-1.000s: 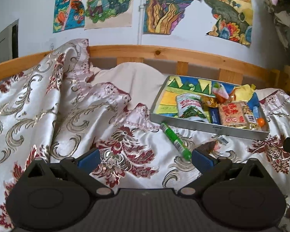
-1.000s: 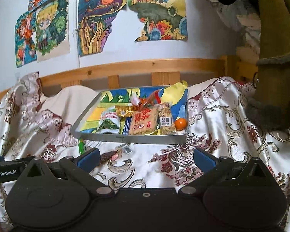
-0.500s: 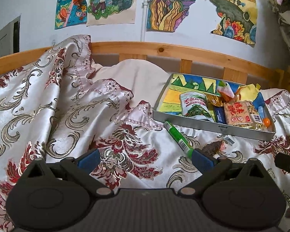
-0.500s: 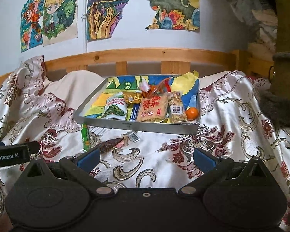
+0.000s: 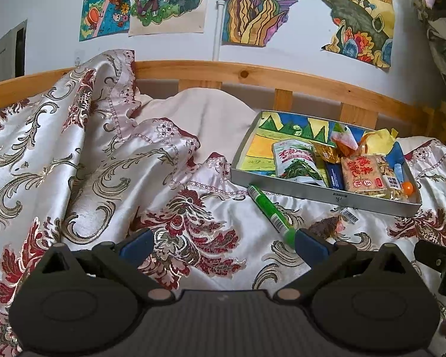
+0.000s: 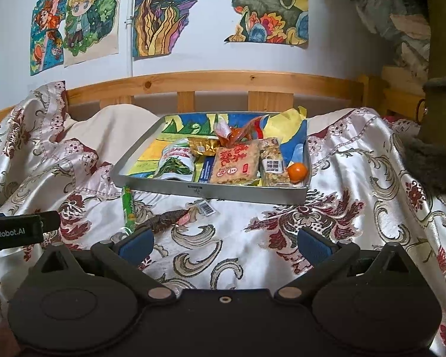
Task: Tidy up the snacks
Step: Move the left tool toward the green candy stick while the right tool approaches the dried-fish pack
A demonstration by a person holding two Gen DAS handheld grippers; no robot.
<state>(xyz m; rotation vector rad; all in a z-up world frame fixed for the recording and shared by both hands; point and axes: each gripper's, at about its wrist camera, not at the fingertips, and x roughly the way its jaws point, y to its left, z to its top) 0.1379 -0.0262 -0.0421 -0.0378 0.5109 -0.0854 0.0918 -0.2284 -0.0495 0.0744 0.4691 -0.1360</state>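
Note:
A grey metal tray [image 5: 312, 192] [image 6: 240, 192] lies on the patterned bedspread, holding several snack packets and a small orange [image 6: 297, 172]. In front of it on the cloth lie a green tube snack [image 5: 270, 212] [image 6: 128, 208] and a dark brown wrapped snack [image 5: 327, 225] [image 6: 166, 221]. My left gripper [image 5: 223, 245] is open and empty, its right finger close to the green tube's near end. My right gripper [image 6: 224, 245] is open and empty, short of the tray, with the brown snack just beyond its left finger.
A wooden bed rail [image 5: 252, 74] [image 6: 223, 81] runs behind the tray, under drawings on the wall. The bedspread is bunched high on the left [image 5: 89, 125]. Hanging clothes [image 6: 437, 74] crowd the right. The left gripper's body [image 6: 15, 230] shows at the right view's left edge.
Both grippers have moved forward and a little lower toward the tray and the loose snacks. Their fingers have stayed open; nothing was picked up.

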